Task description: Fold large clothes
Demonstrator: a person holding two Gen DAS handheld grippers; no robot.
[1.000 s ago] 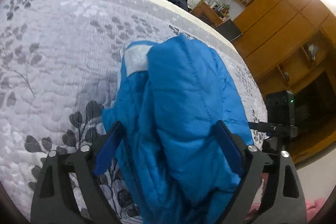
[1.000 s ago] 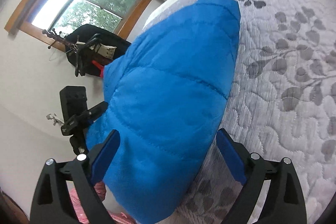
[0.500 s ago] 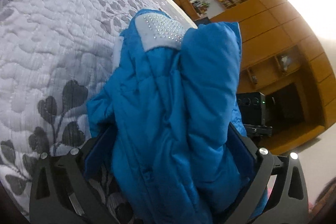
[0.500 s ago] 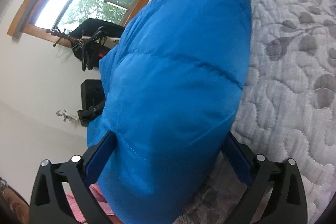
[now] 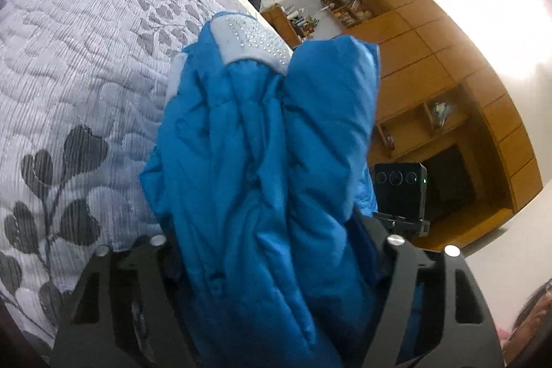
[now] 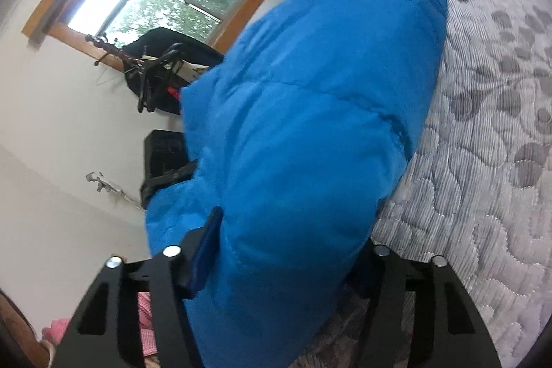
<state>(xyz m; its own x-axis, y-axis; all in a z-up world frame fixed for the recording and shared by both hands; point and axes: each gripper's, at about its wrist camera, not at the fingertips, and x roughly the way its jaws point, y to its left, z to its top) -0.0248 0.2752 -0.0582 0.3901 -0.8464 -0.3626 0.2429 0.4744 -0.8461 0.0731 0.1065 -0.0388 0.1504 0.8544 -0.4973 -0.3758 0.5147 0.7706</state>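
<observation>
Between both tongs (image 5: pixel 272 250) (image 6: pixel 286 247): puffy quilted blue jacket (image 5: pixel 262 140).

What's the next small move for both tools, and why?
Probably carry the puffy blue quilted jacket forward and lower it onto the grey leaf-print quilted bedspread. The left tool and right tool each clamp a thick bunch of it, held up off the bed.
</observation>
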